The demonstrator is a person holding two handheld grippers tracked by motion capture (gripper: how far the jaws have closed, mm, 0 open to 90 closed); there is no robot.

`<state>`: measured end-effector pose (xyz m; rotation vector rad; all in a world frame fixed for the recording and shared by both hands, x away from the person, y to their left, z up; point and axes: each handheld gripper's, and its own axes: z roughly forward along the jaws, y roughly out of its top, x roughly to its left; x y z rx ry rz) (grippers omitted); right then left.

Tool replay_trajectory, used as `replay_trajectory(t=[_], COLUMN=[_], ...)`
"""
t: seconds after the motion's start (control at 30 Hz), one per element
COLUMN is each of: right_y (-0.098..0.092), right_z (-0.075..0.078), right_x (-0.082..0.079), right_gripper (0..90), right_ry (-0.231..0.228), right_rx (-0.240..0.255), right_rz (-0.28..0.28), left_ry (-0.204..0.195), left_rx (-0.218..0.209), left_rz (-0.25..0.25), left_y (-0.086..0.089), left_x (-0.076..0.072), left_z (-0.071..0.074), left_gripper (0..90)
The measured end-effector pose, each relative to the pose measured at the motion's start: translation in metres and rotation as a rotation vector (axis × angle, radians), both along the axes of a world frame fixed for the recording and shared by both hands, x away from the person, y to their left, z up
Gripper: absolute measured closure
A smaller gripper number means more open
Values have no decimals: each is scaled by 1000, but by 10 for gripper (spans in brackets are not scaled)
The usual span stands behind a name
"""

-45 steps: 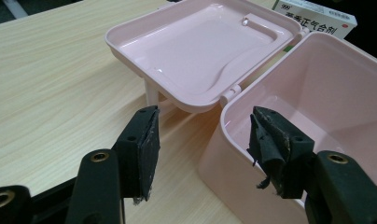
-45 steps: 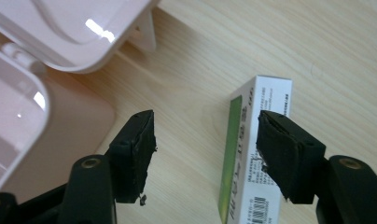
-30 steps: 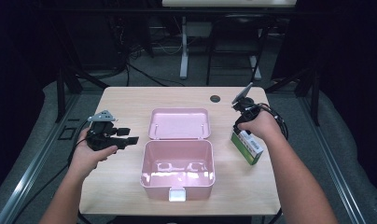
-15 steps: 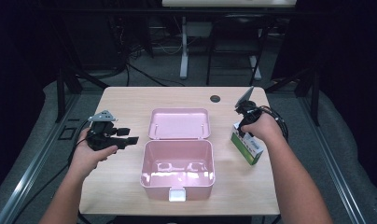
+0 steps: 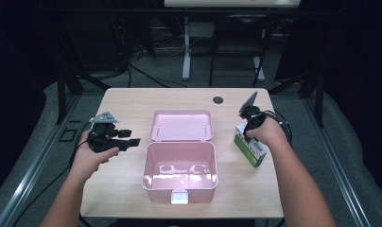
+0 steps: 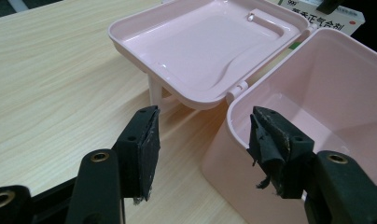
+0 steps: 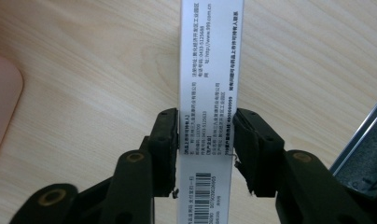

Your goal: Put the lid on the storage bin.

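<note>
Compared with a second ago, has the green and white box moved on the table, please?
No. The green and white box remains at the same spot right of the pink case.

A small carton [image 5: 250, 146] of white card with a green face stands on its long edge on the pale wooden surface [image 5: 132, 101], at the right of an open pink box [image 5: 179, 170]. Its narrow white side [image 7: 210, 93], printed with small black text and a barcode, faces up.

High view looks down on the table [image 5: 132, 101]; both gripper views sit close above it.
</note>
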<state>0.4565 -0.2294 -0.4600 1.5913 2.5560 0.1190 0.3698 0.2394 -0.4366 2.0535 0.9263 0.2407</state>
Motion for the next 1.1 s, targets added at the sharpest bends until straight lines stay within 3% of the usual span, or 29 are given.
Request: replay_trajectory(t=[0.2,0.33,0.5,0.7,1.1], right_y=[0,2,3,5,3], right_z=[1,1,0,-7,-16], right_x=[-3,-8,-10,-7,-4], right_gripper=[618,618,614,596,593], right_ry=[15,39,49,70,82], right_rx=[1,-7,-12,-30,-13], right_rz=[-2,41,54,62,48], left_ry=[3,3,4,4,10], left_rx=[0,2,8,1,-1], left_rz=[0,-2,0,2,3], left_y=[1,1,-1,0,1], left_x=[1,1,1,1,2], left_z=[0,-1,-1,-1,-2], left_gripper=[428,428,428,428,428])
